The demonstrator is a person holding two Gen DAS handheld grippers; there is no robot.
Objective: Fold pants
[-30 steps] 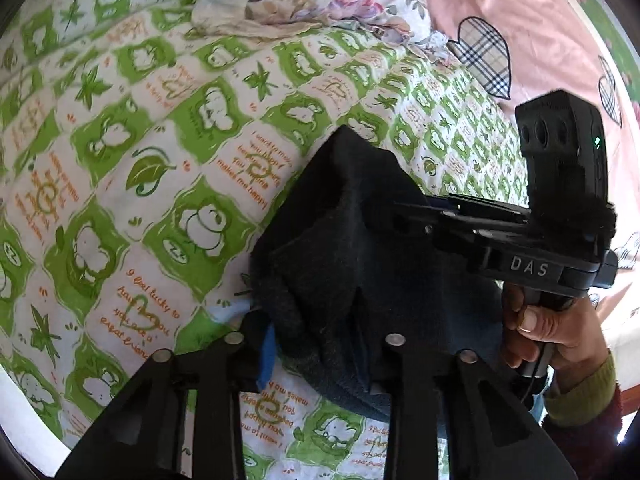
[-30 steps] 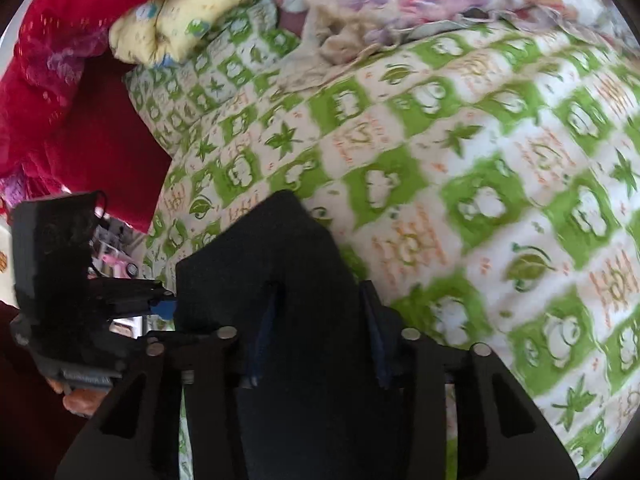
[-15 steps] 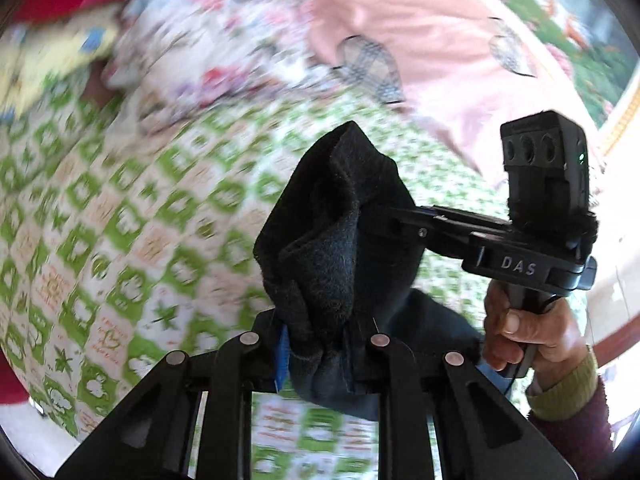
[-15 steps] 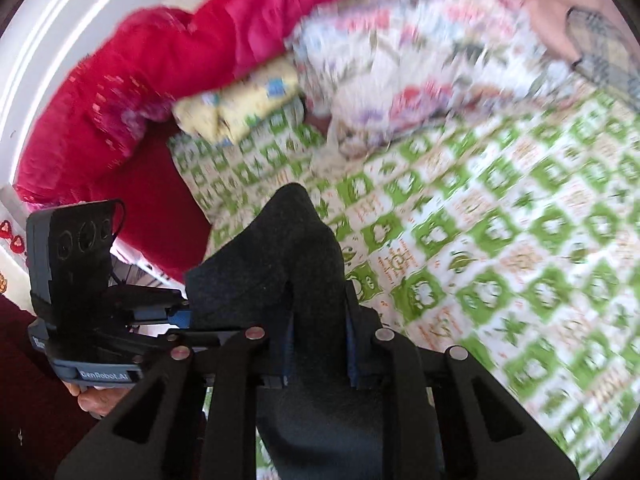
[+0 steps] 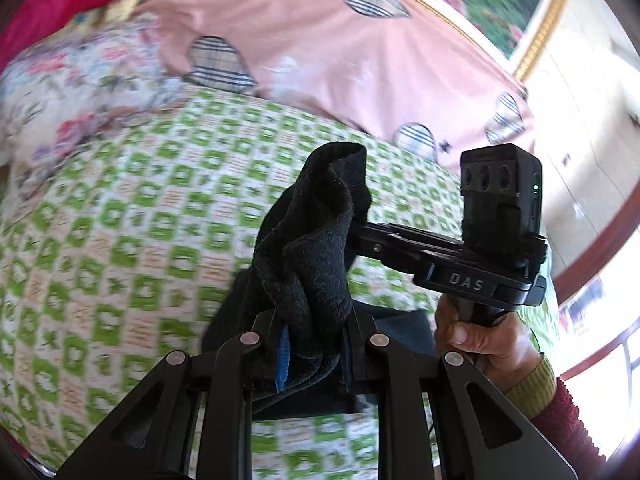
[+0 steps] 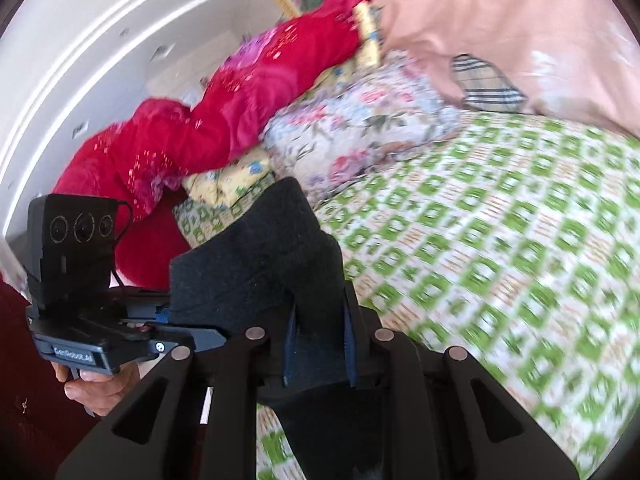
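Note:
The pants (image 5: 316, 264) are black fleece, bunched and lifted above the bed. My left gripper (image 5: 314, 352) is shut on one bunch of the cloth, which rises in a fold before it. My right gripper (image 6: 318, 354) is shut on another part of the pants (image 6: 260, 264). Each gripper shows in the other's view: the right one (image 5: 472, 264) at the right, the left one (image 6: 100, 332) at the lower left, both held side by side with the cloth between them. The lower part of the pants hangs out of sight.
The bed has a green and white checked sheet (image 5: 132, 240). At its head lie a pink quilt with plaid hearts (image 5: 320, 40), a floral pillow (image 6: 360, 120) and a red blanket (image 6: 240, 92). A white wall (image 6: 80, 40) is at the left.
Both grippers have risen from the sheet with the pants in them and tilted up, so the head of the bed and the wall have come into view. The cloth hangs more bunched.

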